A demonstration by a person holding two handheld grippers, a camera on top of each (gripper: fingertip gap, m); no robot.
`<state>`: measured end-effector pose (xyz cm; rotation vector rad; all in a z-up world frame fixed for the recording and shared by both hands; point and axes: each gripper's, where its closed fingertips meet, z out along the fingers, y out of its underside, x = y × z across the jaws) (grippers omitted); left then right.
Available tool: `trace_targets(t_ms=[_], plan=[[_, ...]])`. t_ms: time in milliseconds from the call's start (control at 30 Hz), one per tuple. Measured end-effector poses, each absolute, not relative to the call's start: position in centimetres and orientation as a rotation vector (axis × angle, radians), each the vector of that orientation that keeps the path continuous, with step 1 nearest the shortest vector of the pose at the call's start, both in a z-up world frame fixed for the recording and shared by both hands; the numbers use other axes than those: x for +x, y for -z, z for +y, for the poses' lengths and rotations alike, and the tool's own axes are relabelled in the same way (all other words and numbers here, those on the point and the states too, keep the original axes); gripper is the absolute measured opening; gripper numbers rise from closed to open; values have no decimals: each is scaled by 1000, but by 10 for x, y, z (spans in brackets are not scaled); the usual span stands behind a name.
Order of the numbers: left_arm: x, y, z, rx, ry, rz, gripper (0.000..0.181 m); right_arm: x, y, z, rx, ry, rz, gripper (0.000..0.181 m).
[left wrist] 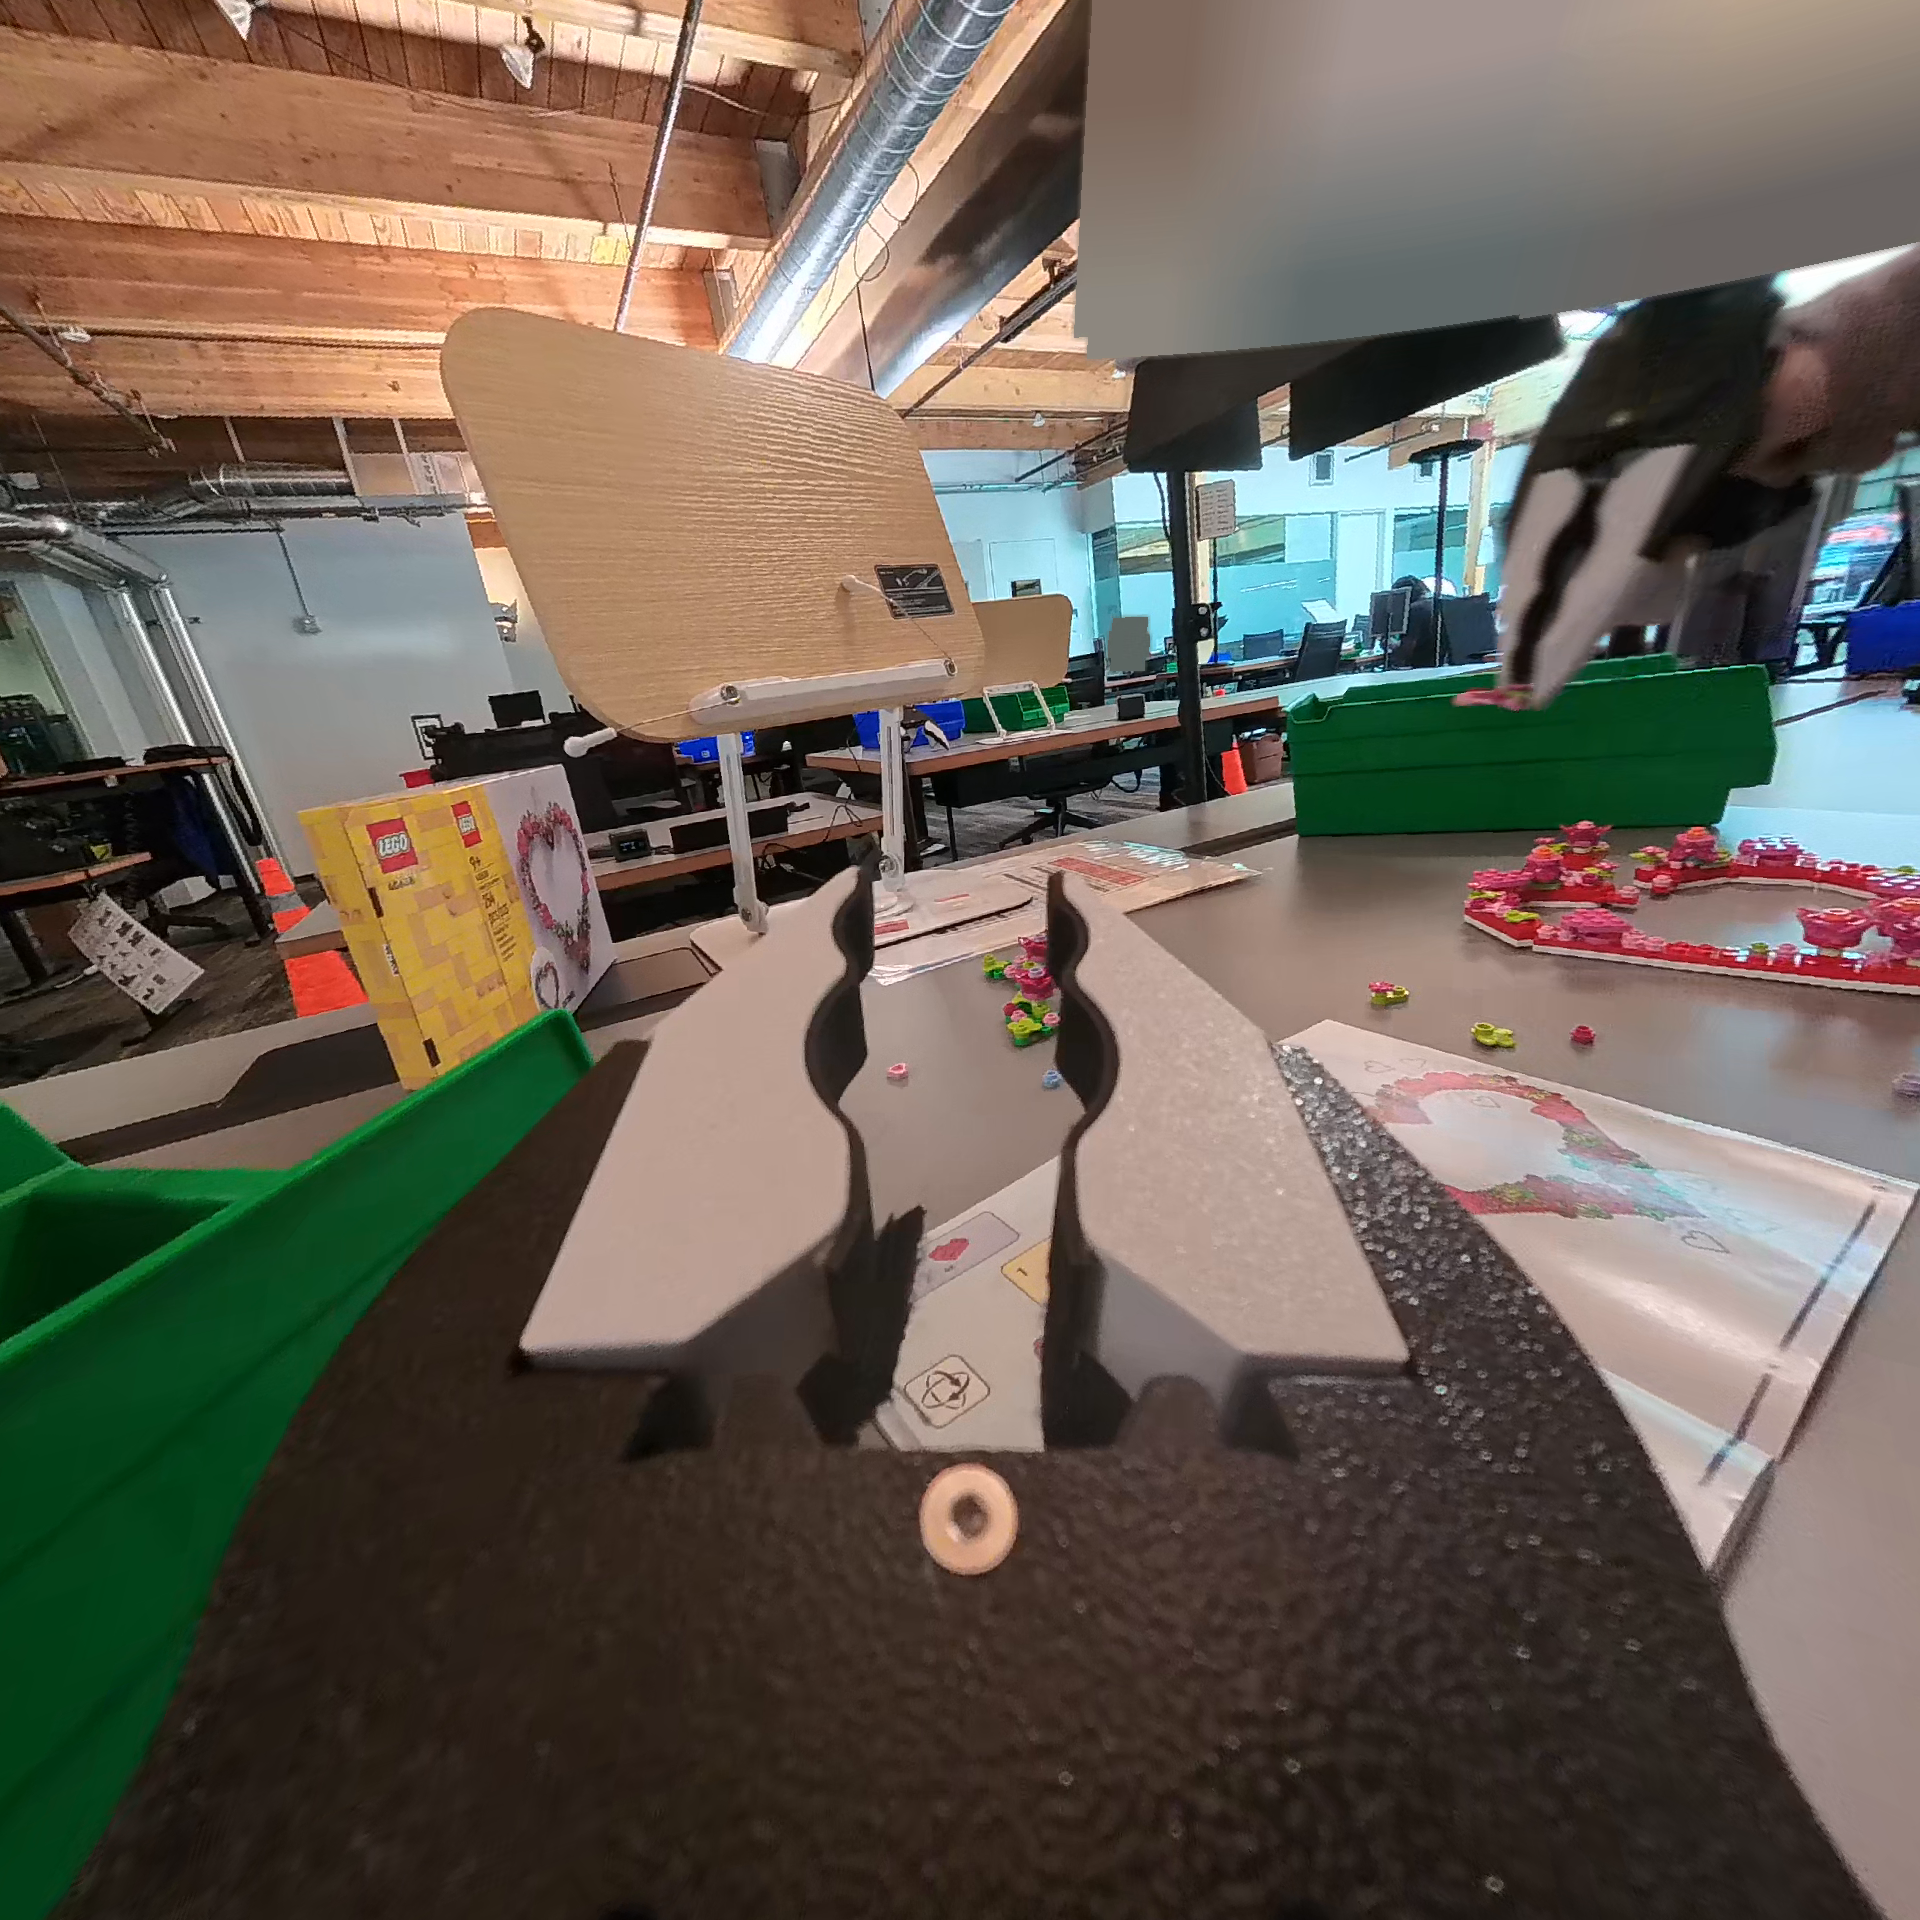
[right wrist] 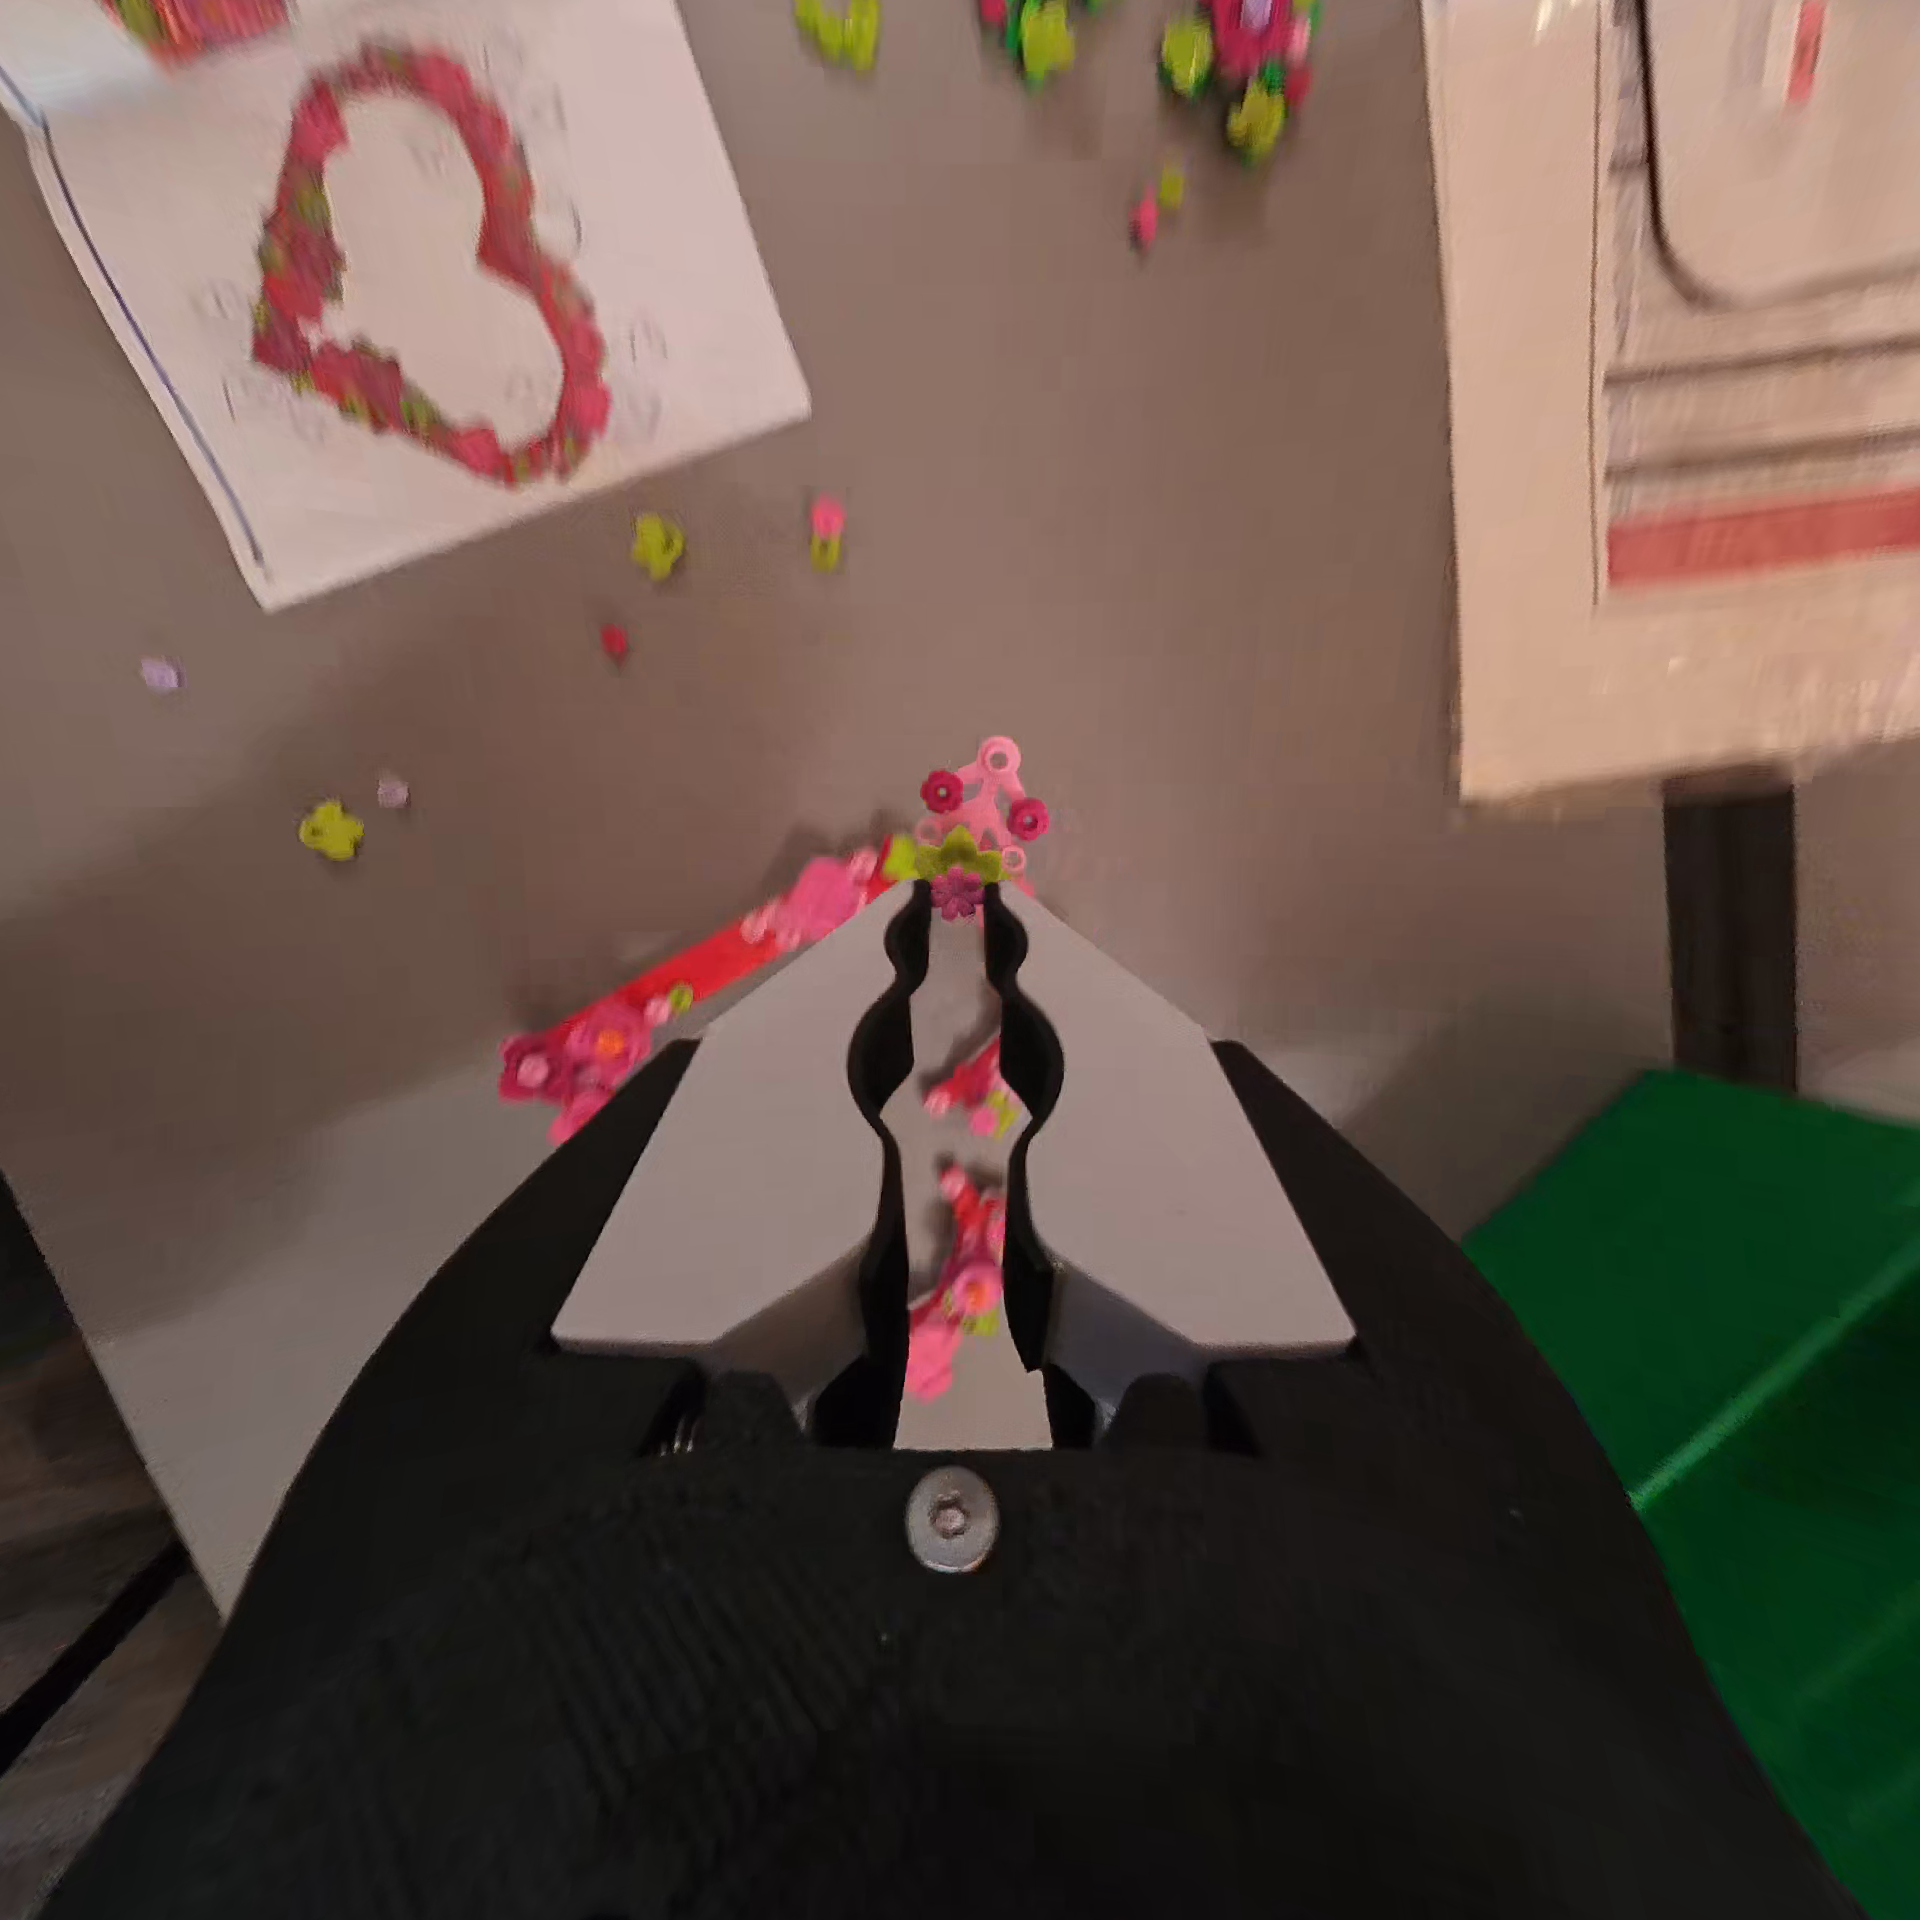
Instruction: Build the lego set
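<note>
Right gripper (right wrist: 954,902) pinches a pink flower sprig (right wrist: 975,831) at twelve o'clock of its tips; left gripper (left wrist: 956,914) gapes, empty.

The left gripper (left wrist: 956,914) had a rough, pebbled black plastic body, smooth matt grey fingers (left wrist: 748,1122) and a shiny metal screw (left wrist: 968,1518). The right gripper (right wrist: 956,896) pinched a glossy plastic flower sprig (right wrist: 971,831). The tabletop (left wrist: 1558,935) looked smooth, matt grey. Near its front edge lay a glossy paper booklet (left wrist: 1621,1174). The green bins (left wrist: 1527,758) along the far edge were shiny plastic. The tilted stand board (left wrist: 707,520) showed pale wood grain, and the yellow box (left wrist: 447,925) by the left edge was printed cardboard.
</note>
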<state>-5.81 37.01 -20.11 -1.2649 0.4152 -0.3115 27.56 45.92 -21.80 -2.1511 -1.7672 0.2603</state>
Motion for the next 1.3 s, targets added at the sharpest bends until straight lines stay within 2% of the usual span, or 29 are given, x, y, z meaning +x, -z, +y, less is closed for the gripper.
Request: trace_targets(t_ms=[33,333,567,633,833,1067,1300], plan=[[-58,201,370,-1265,312,416,30,262,218,470,-2145,-284,-1788,8],[-58,201,370,-1264,325,416,30,198,283,520,-2192,-187,-2053,8],[-57,201,371,-1265,327,418,30,189,324,553,-2211,-46,-2116,9],[-57,201,371,-1265,327,419,30,188,328,557,-2221,-46,-2113,11],[-56,202,371,-1266,327,427,30,184,322,568,-2247,-4,-2087,32],[-54,202,371,-1266,328,433,30,68,296,530,-1994,-520,-1966,35],[-54,202,371,-1266,328,437,30,50,319,543,-1979,-339,-2031,35]])
